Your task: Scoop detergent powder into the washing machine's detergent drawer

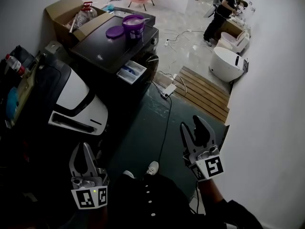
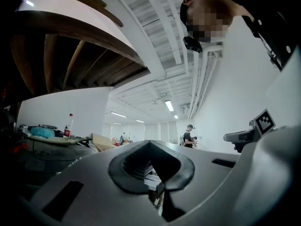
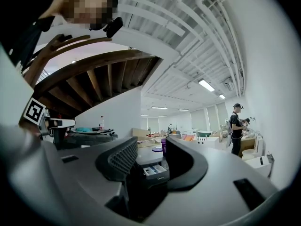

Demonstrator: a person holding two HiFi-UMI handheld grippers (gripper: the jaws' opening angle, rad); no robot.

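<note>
The black washing machine (image 1: 112, 51) stands at upper left in the head view, its detergent drawer (image 1: 132, 71) pulled out at the front. On its top sit an open purple detergent tub (image 1: 134, 26) and the tub's purple lid (image 1: 115, 31). Both grippers hang low near my body, far from the machine. My left gripper (image 1: 84, 149) has its tips together with nothing held (image 2: 149, 145). My right gripper (image 1: 193, 128) is open and empty (image 3: 151, 166); between its jaws the drawer (image 3: 154, 170) and the tub (image 3: 163, 145) show in the distance.
A white-and-black appliance (image 1: 76, 99) lies left of the machine, with a cardboard box (image 1: 71, 15) behind. A cable and power strip (image 1: 168, 90) cross the dark floor. A wooden pallet (image 1: 205, 92), a white round fixture (image 1: 228, 63) and a standing person (image 1: 221, 13) are farther right.
</note>
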